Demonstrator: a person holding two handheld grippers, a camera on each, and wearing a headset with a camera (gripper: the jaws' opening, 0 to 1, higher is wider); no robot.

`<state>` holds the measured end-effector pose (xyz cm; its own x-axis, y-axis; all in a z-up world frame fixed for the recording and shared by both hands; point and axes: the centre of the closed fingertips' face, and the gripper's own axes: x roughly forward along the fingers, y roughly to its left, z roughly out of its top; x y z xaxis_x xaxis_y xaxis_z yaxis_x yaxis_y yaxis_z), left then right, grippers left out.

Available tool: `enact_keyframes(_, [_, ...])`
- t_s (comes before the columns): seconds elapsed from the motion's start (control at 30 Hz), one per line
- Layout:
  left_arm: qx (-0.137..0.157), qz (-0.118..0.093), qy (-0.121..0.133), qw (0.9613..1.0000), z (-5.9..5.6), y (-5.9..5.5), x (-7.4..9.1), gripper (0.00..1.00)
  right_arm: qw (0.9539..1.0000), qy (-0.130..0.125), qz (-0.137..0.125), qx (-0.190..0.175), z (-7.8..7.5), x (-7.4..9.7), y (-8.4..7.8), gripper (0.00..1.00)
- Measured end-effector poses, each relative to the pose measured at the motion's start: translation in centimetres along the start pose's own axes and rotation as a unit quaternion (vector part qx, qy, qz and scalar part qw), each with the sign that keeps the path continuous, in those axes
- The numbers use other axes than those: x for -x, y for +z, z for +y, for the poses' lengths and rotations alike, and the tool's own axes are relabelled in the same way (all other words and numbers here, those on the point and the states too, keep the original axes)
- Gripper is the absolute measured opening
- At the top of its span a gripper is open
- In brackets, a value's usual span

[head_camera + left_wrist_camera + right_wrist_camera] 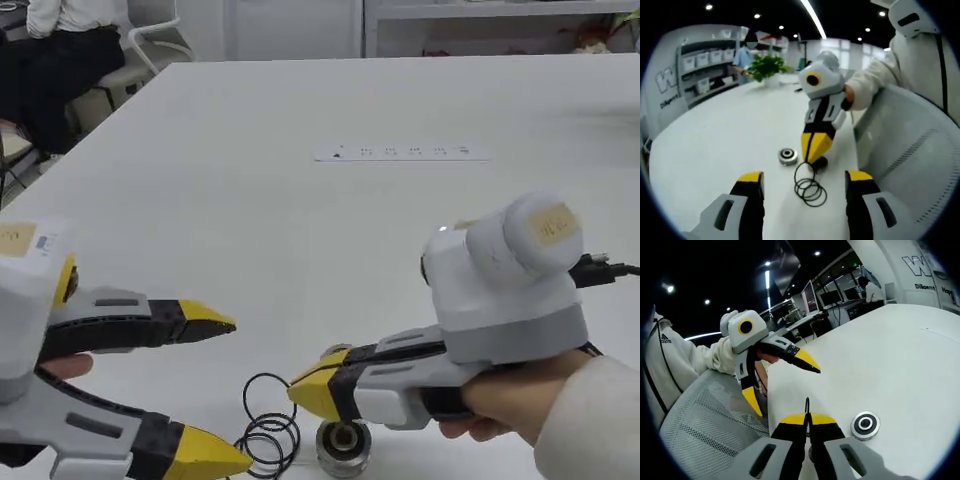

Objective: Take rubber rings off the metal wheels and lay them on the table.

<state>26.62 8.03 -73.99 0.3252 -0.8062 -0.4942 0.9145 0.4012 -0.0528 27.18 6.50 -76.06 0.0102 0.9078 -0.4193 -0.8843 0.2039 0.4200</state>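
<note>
My right gripper (pixel 312 388) (pixel 807 419) is shut on a thin black rubber ring (pixel 262 393) (pixel 807 404), whose loop hangs off its yellow tips just above the table. A pile of loose black rings (pixel 270 440) (pixel 810 191) lies below that loop. One metal wheel (pixel 343 441) (pixel 819 163) stands by the pile, under the right gripper. A second wheel (pixel 787 156) (pixel 865 425) lies just beyond it. My left gripper (pixel 210 390) (pixel 805 177) stands open at the left, its jaws wide apart and pointing at the rings, holding nothing.
The white table (pixel 300 220) stretches far ahead, with a white power strip (pixel 400 152) lying near its middle. A seated person (pixel 60 50) and a chair (pixel 150 45) are past the far left corner. A mesh chair back (pixel 910 150) is close by.
</note>
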Motion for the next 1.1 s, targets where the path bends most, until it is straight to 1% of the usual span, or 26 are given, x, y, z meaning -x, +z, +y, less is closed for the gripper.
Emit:
enact_keyframes(0.03, [0.002, -0.001, 0.001, 1.0, 0.0, -0.1, 0.1, 0.66, 1.0, 0.004, 0.003, 0.001, 0.2, -0.1, -0.1, 0.0])
enact_keyframes(0.17, [0.021, -0.007, 0.019, 0.9996, -0.3, -1.1, 1.2, 0.67, 0.9997, 0.021, 0.016, 0.001, 1.2, -0.9, -0.8, 0.0])
enact_keyframes(0.3, [0.043, -0.007, 0.045, 0.998, 0.4, -2.2, 2.2, 0.67, 0.999, 0.029, 0.034, 0.008, 1.8, -1.5, -1.8, 0.0])
enact_keyframes(0.37, [0.049, -0.007, 0.052, 0.9974, 0.5, -2.6, 2.4, 0.69, 0.9986, 0.032, 0.04, 0.009, 2.0, -1.7, -2.1, 0.0])
enact_keyframes(0.43, [0.056, -0.008, 0.052, 0.9971, 0.4, -2.9, 2.4, 0.7, 0.9984, 0.033, 0.045, 0.011, 2.1, -1.8, -2.4, 0.0])
enact_keyframes(0.47, [0.057, -0.006, 0.051, 0.997, 0.3, -3.0, 2.3, 0.7, 0.9983, 0.032, 0.048, 0.013, 2.0, -1.9, -2.5, 0.0])
enact_keyframes(0.53, [0.057, -0.004, 0.049, 0.9971, 0.2, -3.0, 2.2, 0.7, 0.9981, 0.021, 0.055, 0.02, 1.6, -2.0, -2.9, 0.0])
enact_keyframes(0.57, [0.057, -0.003, 0.048, 0.9972, 0.2, -3.0, 2.1, 0.7, 0.9979, 0.01, 0.061, 0.02, 1.2, -2.0, -3.2, 0.0])
enact_keyframes(0.63, [0.054, 0.0, 0.045, 0.9975, 0.0, -3.0, 2.0, 0.7, 0.9979, 0.001, 0.062, 0.017, 0.7, -2.0, -3.3, 0.0])
enact_keyframes(0.7, [0.055, 0.001, 0.042, 0.9976, -0.1, -3.1, 1.9, 0.7, 0.9981, 0.0, 0.06, 0.015, 0.6, -1.9, -3.2, 0.0])
enact_keyframes(0.8, [0.055, 0.004, 0.036, 0.9978, -0.3, -3.2, 1.8, 0.7, 0.9982, -0.009, 0.057, 0.017, 0.2, -1.8, -3.0, 0.0])
enact_keyframes(1.0, [0.055, 0.003, 0.035, 0.9979, -0.3, -3.0, 1.8, 0.7, 0.9978, -0.022, 0.059, 0.018, -0.4, -1.7, -3.1, 0.0])
enact_keyframes(1.1, [0.055, 0.003, 0.035, 0.9979, -0.4, -3.1, 1.8, 0.7, 0.9976, -0.028, 0.059, 0.025, -0.7, -1.5, -3.0, 0.03])
